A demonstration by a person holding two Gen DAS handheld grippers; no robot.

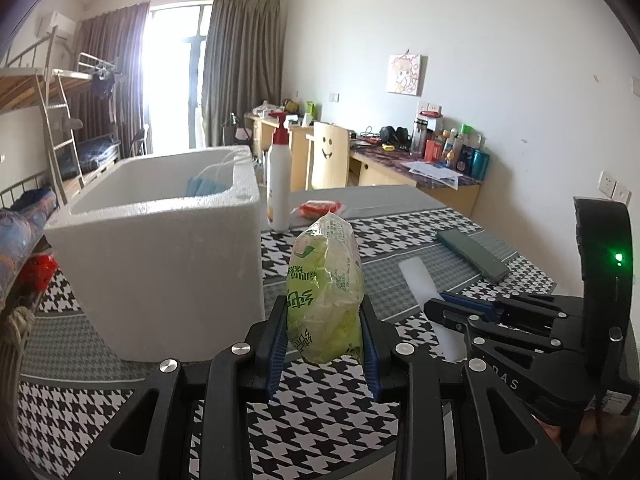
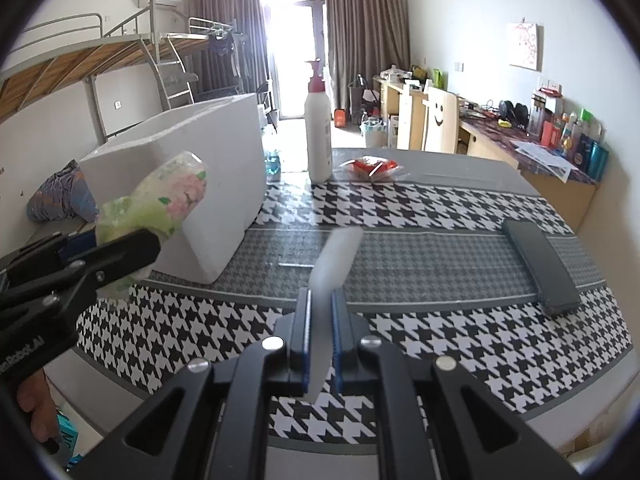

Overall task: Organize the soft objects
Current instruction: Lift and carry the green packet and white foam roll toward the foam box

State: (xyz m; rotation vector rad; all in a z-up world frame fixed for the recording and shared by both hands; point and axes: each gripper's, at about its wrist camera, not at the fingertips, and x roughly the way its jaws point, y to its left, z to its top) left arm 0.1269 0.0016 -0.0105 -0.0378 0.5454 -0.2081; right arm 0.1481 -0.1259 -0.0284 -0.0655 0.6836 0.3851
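Gripping a green tissue pack [image 1: 325, 292] above the bench [image 1: 400, 236], the left hand-held gripper [image 1: 324, 336] is hovering beside the white foam box [image 1: 160, 256]. The right hand-held gripper [image 2: 320, 340] is clamping a white strip [image 2: 334, 264]. A houndstooth cloth [image 2: 420, 208] is covering the bench, where a lotion bottle [image 2: 319, 128], red packet [image 2: 370, 168] and dark case [image 2: 540, 268] are sitting; a bunk bed [image 2: 120, 56] and curtains [image 2: 364, 32] are standing behind.

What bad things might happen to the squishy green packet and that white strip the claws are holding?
1. The left claw pinches only the lower end of the soft green plastic tissue packet, so it might sag or slip out before reaching the white foam box.
2. The right claw grips the thin translucent white strip near one end; it may bend or twist loose.
3. The tall white pump bottle with a red top stands close beside the box and might get knocked over.
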